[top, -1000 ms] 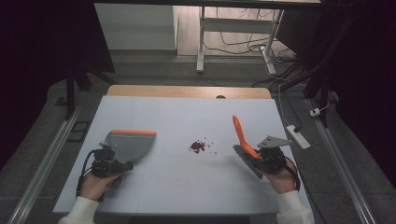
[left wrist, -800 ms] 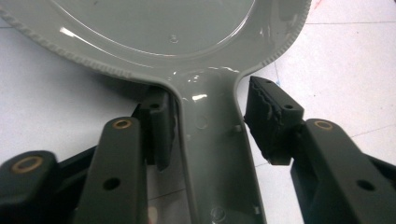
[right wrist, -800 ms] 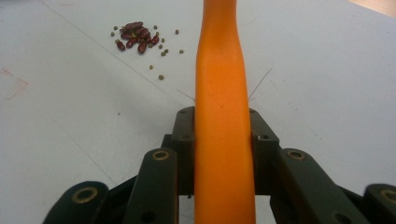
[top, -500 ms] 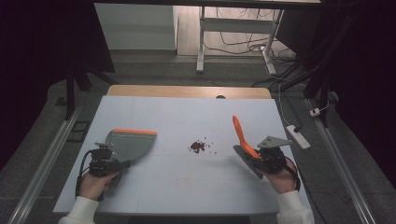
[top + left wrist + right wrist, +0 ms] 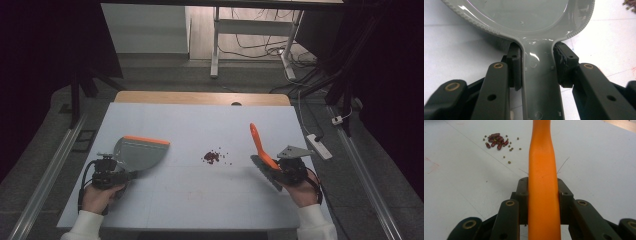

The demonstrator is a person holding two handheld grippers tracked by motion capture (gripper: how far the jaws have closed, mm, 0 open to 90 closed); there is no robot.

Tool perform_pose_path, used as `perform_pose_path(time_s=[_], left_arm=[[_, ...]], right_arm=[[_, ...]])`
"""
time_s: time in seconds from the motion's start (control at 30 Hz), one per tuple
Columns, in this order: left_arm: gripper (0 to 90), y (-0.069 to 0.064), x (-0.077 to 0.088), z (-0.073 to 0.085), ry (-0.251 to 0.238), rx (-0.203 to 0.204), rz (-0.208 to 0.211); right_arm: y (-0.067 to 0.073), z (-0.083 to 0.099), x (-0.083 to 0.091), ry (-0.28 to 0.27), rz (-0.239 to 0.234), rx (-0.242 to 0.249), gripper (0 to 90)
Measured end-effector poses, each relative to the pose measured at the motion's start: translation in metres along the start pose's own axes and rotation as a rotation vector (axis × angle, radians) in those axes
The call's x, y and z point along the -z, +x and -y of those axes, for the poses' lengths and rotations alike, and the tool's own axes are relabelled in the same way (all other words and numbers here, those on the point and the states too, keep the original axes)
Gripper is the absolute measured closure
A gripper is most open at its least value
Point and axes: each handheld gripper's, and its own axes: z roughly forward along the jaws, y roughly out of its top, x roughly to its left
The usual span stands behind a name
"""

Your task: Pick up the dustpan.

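My left tongs (image 5: 537,67) clamp the light, stiff dustpan (image 5: 140,152) at its handle neck; my right tongs (image 5: 543,195) pinch the slick orange brush handle (image 5: 542,182).

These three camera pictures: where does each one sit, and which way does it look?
High view: above the person's side, looking forward and down on the table; both forearms show.
Left gripper view: rides the left tool, looking along its jaws clamped on the grey dustpan.
Right gripper view: rides the right tool, looking along the orange brush handle it grips.
Shared: high and right gripper views both show the beans.
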Motion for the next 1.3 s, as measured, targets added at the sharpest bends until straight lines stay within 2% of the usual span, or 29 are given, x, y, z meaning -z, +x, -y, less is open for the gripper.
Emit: perform_pose_path(time_s=[0.03,0.1,0.2,0.3,0.47,0.63,0.87,0.93,1.0,1.13,1.2,1.3], left_arm=[[61.3,0.0,0.0,0.0,0.0,0.0,0.0],[61.3,0.001,0.004,0.0,-0.039,-0.011,0.019],[61.3,0.002,0.006,0.001,-0.064,-0.019,0.03],[61.3,0.003,0.01,0.001,-0.095,-0.048,0.05],[61.3,0.005,0.01,-0.001,-0.109,-0.073,0.064],[61.3,0.007,0.008,-0.005,-0.118,-0.114,0.091],[61.4,0.009,0.007,-0.016,-0.128,-0.134,0.095],[61.4,0.008,0.007,-0.024,-0.145,-0.164,0.121],[61.3,0.008,0.006,-0.028,-0.149,-0.182,0.127],[61.4,0.007,0.007,-0.033,-0.157,-0.193,0.133],[61.4,0.008,0.008,-0.036,-0.168,-0.19,0.159],[61.4,0.009,0.009,-0.038,-0.171,-0.208,0.177]], right_arm=[[0.0,0.0,0.0,-0.005,-0.002,0.002,70.0],[0.0,-0.001,0.001,-0.008,-0.002,0.003,70.0],[0.0,-0.001,0.001,-0.009,-0.003,0.007,70.0],[0.0,-0.001,0.0,-0.007,-0.002,0.01,70.0],[0.001,-0.002,0.001,-0.01,0.001,0.006,70.0],[0.002,-0.003,0.001,-0.017,0.001,0.022,70.0],[0.005,-0.004,-0.001,-0.014,0.006,0.021,70.0],[0.006,-0.006,-0.002,-0.021,0.003,0.022,70.0],[0.007,-0.007,-0.003,-0.022,0.004,0.019,70.0],[0.006,-0.008,-0.005,-0.028,0.0,0.01,70.0],[0.006,-0.008,-0.006,-0.028,-0.003,0.003,70.0],[0.006,-0.009,-0.006,-0.032,-0.005,-0.015,70.0]])
